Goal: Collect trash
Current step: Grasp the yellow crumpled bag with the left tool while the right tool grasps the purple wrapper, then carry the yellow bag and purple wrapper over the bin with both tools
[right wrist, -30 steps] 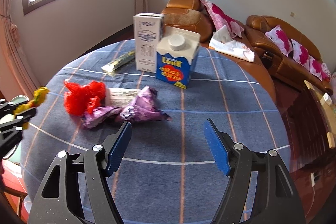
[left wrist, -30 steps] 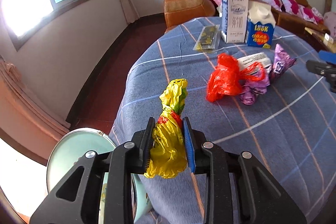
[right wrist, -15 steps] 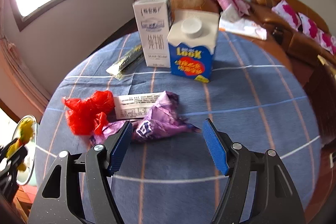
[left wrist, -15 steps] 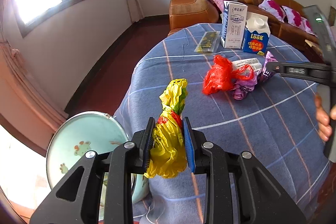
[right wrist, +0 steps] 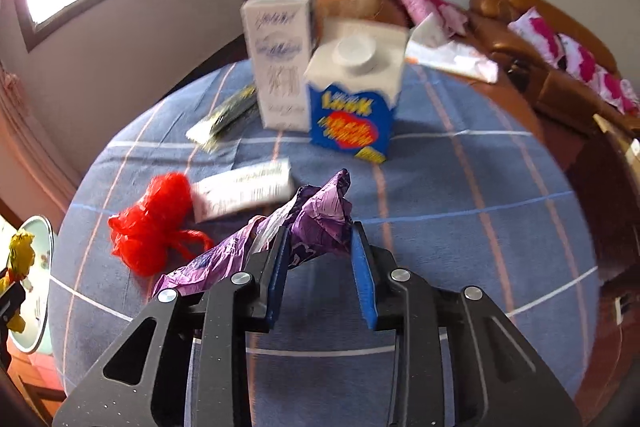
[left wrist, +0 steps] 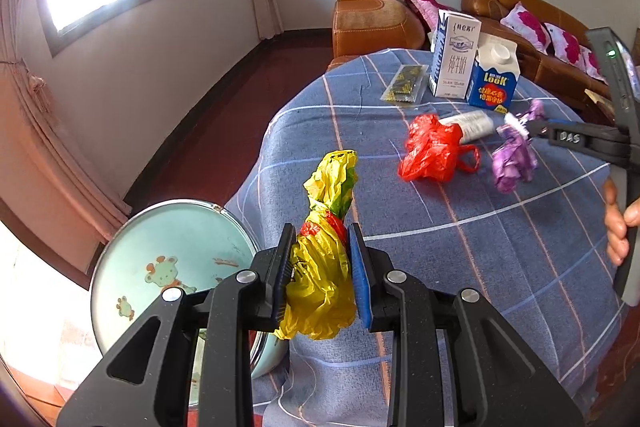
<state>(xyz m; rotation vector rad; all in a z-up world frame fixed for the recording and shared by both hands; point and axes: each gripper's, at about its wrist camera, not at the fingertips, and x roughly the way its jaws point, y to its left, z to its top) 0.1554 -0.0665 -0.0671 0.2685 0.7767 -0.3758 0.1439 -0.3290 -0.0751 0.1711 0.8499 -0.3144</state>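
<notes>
My left gripper [left wrist: 322, 255] is shut on a crumpled yellow plastic bag [left wrist: 324, 267] and holds it by the table's left edge, next to a pale blue basin [left wrist: 172, 259]. My right gripper [right wrist: 320, 251] is closed around a purple wrapper [right wrist: 316, 223] and lifts one end of it off the tablecloth; it also shows in the left wrist view [left wrist: 514, 157]. A red plastic bag [right wrist: 152, 223] lies to the left of the wrapper, with a white labelled packet [right wrist: 244, 191] behind it.
Two cartons stand at the table's far side: a white one [right wrist: 280, 67] and a blue one [right wrist: 352, 99]. A flat clear packet [right wrist: 224, 115] lies left of them. The round table has a blue plaid cloth [right wrist: 460, 211]. Sofas [left wrist: 372, 15] stand behind.
My right gripper has moved down and forward to the purple wrapper and closed on it, raising its end. My left gripper has drawn back towards the basin with the yellow bag.
</notes>
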